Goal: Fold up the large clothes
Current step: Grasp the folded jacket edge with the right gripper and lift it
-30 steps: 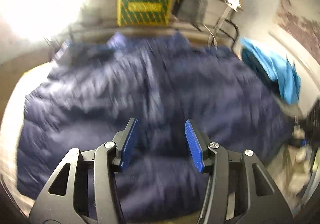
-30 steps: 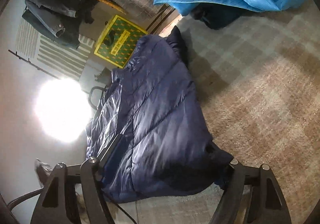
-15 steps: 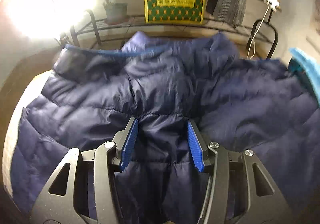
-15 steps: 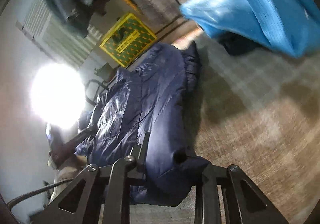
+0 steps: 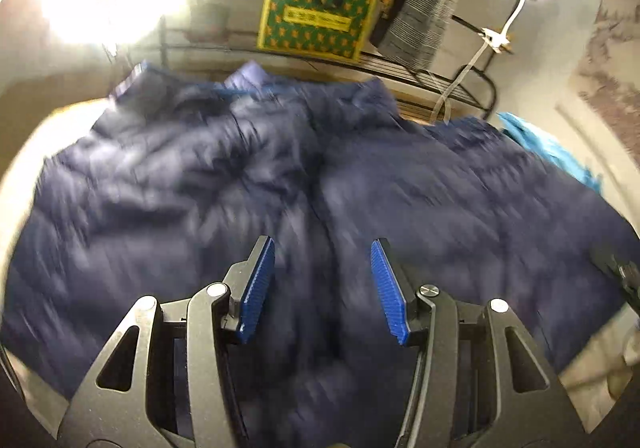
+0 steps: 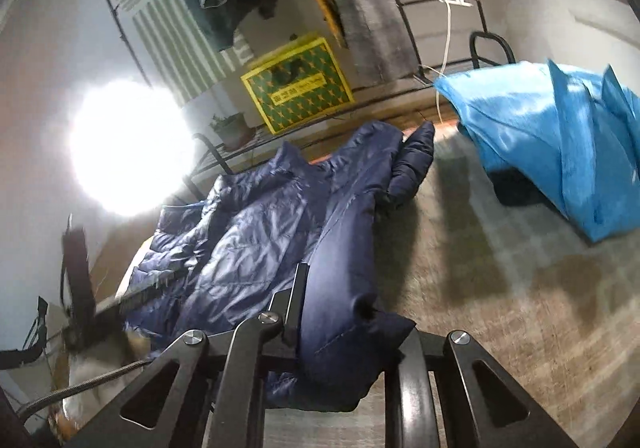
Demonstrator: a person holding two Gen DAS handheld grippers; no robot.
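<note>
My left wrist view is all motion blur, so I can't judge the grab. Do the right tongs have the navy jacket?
Observer: Yes. The right tongs are closing, with a corner of the navy quilted puffer jacket pinched between them.
Operator: Where is the sleeve on that side?
Observer: The padded navy sleeve lies along the jacket's far edge, resting on the beige carpet.
Operator: Is anything crowding it?
Observer: No. The bright blue cloth is draped over a dark object, with bare carpet between it and the sleeve.
</note>
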